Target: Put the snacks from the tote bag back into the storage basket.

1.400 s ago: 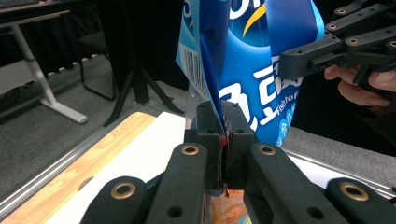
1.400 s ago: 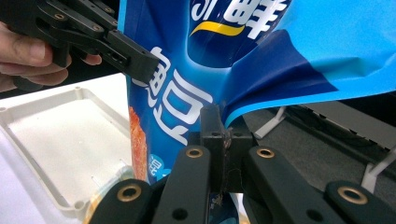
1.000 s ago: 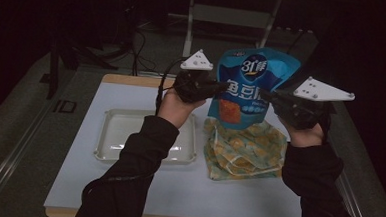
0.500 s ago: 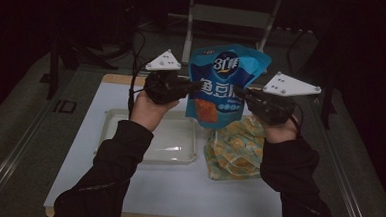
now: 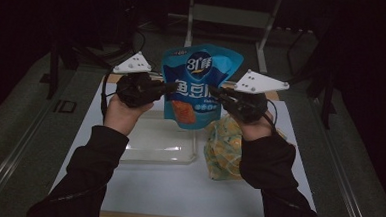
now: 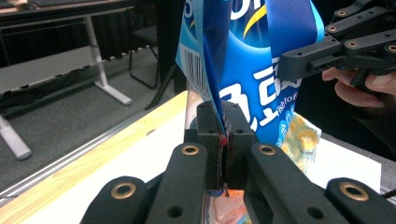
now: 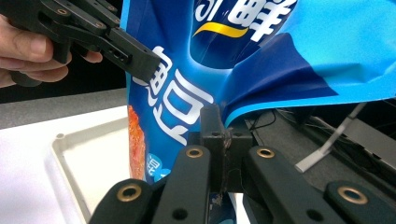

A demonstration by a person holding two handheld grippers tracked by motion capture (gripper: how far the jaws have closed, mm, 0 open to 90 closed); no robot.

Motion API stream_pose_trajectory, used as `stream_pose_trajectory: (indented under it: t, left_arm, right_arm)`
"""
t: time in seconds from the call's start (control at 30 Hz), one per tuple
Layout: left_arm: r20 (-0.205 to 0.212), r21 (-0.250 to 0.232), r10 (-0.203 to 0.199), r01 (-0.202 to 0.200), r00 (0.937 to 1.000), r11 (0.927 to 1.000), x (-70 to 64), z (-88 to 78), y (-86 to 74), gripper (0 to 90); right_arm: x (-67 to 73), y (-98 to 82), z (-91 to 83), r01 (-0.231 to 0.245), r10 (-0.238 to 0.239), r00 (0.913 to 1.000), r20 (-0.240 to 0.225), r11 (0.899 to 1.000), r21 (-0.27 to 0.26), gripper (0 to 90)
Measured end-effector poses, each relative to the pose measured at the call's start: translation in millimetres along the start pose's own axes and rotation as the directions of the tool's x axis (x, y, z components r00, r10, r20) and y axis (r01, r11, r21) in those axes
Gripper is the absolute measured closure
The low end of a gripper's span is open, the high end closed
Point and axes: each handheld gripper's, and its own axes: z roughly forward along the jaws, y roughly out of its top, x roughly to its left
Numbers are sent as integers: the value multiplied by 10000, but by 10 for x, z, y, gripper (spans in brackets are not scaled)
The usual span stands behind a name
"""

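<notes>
A blue snack bag (image 5: pixel 197 83) with white lettering hangs upright in the air above the table, held by both side edges. My left gripper (image 5: pixel 168 88) is shut on its left edge, and my right gripper (image 5: pixel 216 93) is shut on its right edge. In the left gripper view the black jaws (image 6: pixel 225 140) pinch the bag's edge (image 6: pixel 212 70), with the other gripper (image 6: pixel 336 46) at the top right. In the right gripper view the jaws (image 7: pixel 224 140) clamp the bag's edge (image 7: pixel 187 102); the left gripper (image 7: pixel 93 32) grips the far side.
A clear plastic tray (image 5: pixel 149 146) lies on the white table top (image 5: pixel 186 193) under the bag. A yellow-patterned packet (image 5: pixel 224 147) lies to the tray's right. Dark floor and desk legs surround the table.
Both hands have carried the blue bag to the left across the table, from above the yellow packet to above the tray's right part. Both grips stayed closed.
</notes>
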Motion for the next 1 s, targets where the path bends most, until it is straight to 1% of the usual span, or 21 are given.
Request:
stream_pose_trajectory:
  t: [0.1, 0.13, 0.23, 0.3, 0.4, 0.5, 0.57, 0.63, 0.73, 1.0]
  left_arm:
    - [-104, -2, -63, 63, 9999, 10000, 26, -69, -48, 891]
    - [-114, -11, -142, 142, 9998, 9999, 37, -92, -63, 890]
    - [-191, 28, -165, 166, 9997, 9999, 64, -159, -100, 891]
    - [-243, 25, -227, 228, 9994, 9997, 77, -199, -123, 891]
    - [-310, 97, -217, 220, 9993, 9997, 90, -237, -148, 891]
    - [-419, 110, -195, 200, 9989, 9997, 115, -304, -218, 891]
    - [-416, 145, -302, 308, 9987, 9994, 138, -332, -257, 891]
    - [-443, 193, -312, 320, 9985, 9993, 152, -354, -291, 891]
    - [-481, 283, -309, 323, 9984, 9991, 173, -383, -336, 891]
    - [-445, 305, -550, 564, 9975, 9979, 220, -390, -504, 891]
  right_arm:
    - [48, 15, 67, 29, -29, 9999, -113, 10000, 3, 899]
    - [65, 22, 87, 19, -19, 9999, -153, 10000, 24, 899]
    - [112, 39, 145, 62, -60, 9997, -252, 10000, 54, 899]
    - [142, 40, 183, 15, -15, 9995, -325, 10000, 14, 899]
    - [183, 35, 242, -42, 42, 9991, -433, 10000, -7, 899]
    - [229, 30, 294, 0, -1, 9987, -514, 10000, -4, 899]
    - [253, 26, 334, 16, -15, 9983, -588, 10000, 20, 899]
    - [282, 16, 374, 68, -64, 9979, -640, 10000, 72, 899]
    - [320, -8, 423, 13, -7, 9975, -705, 10000, 77, 899]
    - [386, -104, 525, -63, 78, 9965, -833, 9998, 183, 899]
